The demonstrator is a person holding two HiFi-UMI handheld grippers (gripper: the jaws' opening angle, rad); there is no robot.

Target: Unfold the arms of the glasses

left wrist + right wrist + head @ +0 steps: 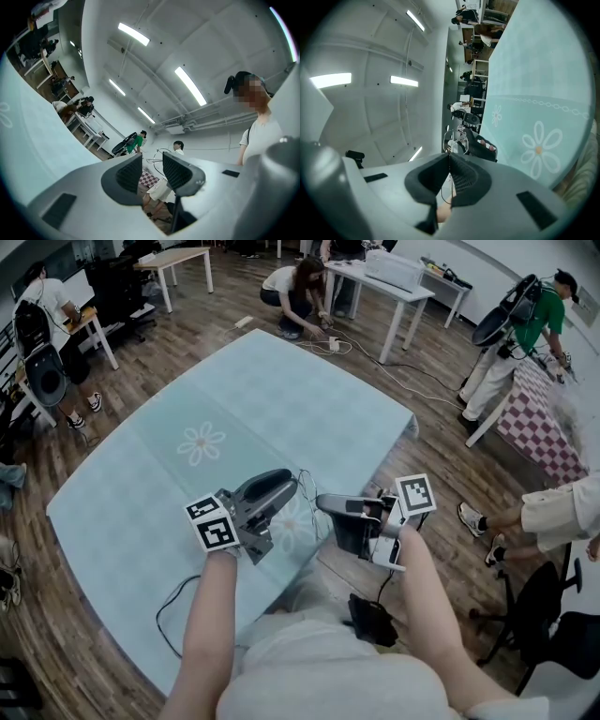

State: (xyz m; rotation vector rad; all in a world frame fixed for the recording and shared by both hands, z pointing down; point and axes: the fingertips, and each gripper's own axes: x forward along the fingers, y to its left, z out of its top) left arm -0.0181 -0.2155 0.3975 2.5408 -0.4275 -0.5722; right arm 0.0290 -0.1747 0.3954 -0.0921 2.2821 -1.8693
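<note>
Mid-unfold above the pale blue tabletop [141, 484]: my right gripper [326, 503], lower centre of the head view, has its jaws clenched on the thin wire glasses [307, 491], held in the air between the two tools. My left gripper [287, 482] stands released, with nothing pinched. Next, I judge, it must take a free arm and swing it out (gently, that wire looks delicate). Only the right gripper view shows the wire entering the pads; the head view barely registers it.
</note>
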